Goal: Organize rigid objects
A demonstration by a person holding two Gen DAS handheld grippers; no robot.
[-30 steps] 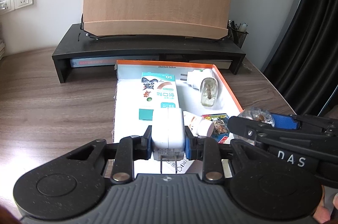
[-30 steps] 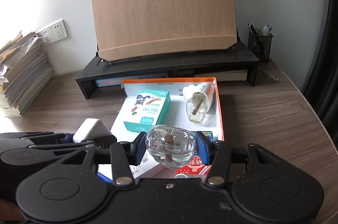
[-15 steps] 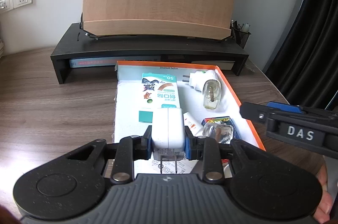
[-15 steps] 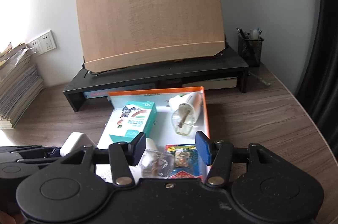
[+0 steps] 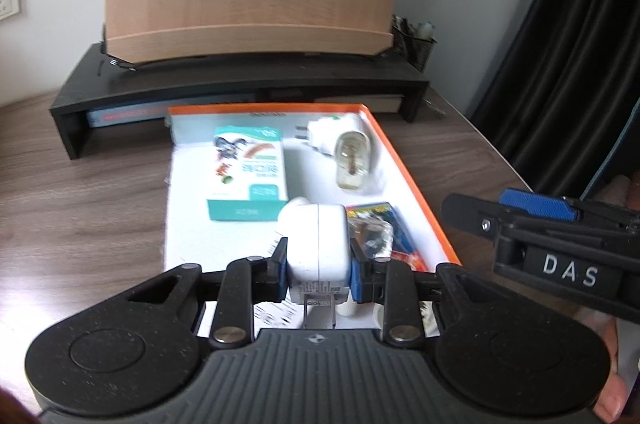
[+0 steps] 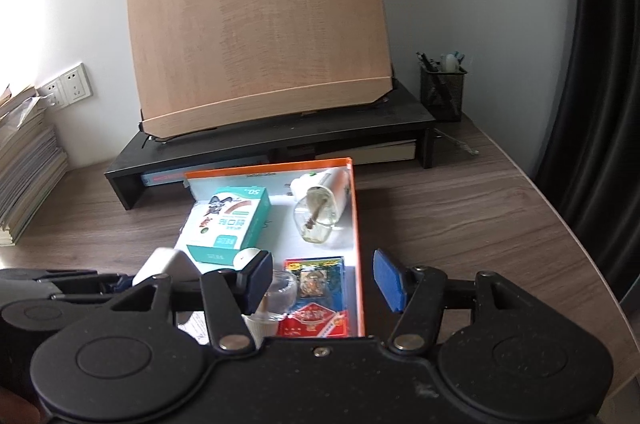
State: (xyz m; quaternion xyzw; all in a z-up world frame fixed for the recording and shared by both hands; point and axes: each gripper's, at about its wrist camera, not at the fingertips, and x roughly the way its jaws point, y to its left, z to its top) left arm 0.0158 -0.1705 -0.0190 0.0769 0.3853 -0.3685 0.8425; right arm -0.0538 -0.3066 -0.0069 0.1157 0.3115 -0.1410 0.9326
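Observation:
My left gripper (image 5: pixel 318 266) is shut on a white plug adapter (image 5: pixel 318 244) and holds it over the near end of the orange-rimmed white tray (image 5: pixel 412 184). In the right wrist view the adapter (image 6: pixel 166 266) shows at the left. My right gripper (image 6: pixel 322 282) is open and empty above the tray's near right corner. A small clear glass bottle (image 6: pixel 280 294) lies in the tray beside its left finger. The tray also holds a teal and white box (image 6: pixel 228 224), a plug-in vaporizer with a clear bottle (image 6: pixel 320 210) and colourful packets (image 6: pixel 320 284).
A black desk riser (image 6: pixel 280 140) with a tilted wooden board (image 6: pixel 260 40) stands behind the tray. A mesh pen cup (image 6: pixel 442 92) is at its right. A stack of papers (image 6: pixel 24 172) lies far left. A dark curtain hangs on the right.
My right gripper opened and let go of the clear glass bottle, which now lies in the tray, then drew back to the right. My left gripper moved forward and right, still holding the adapter.

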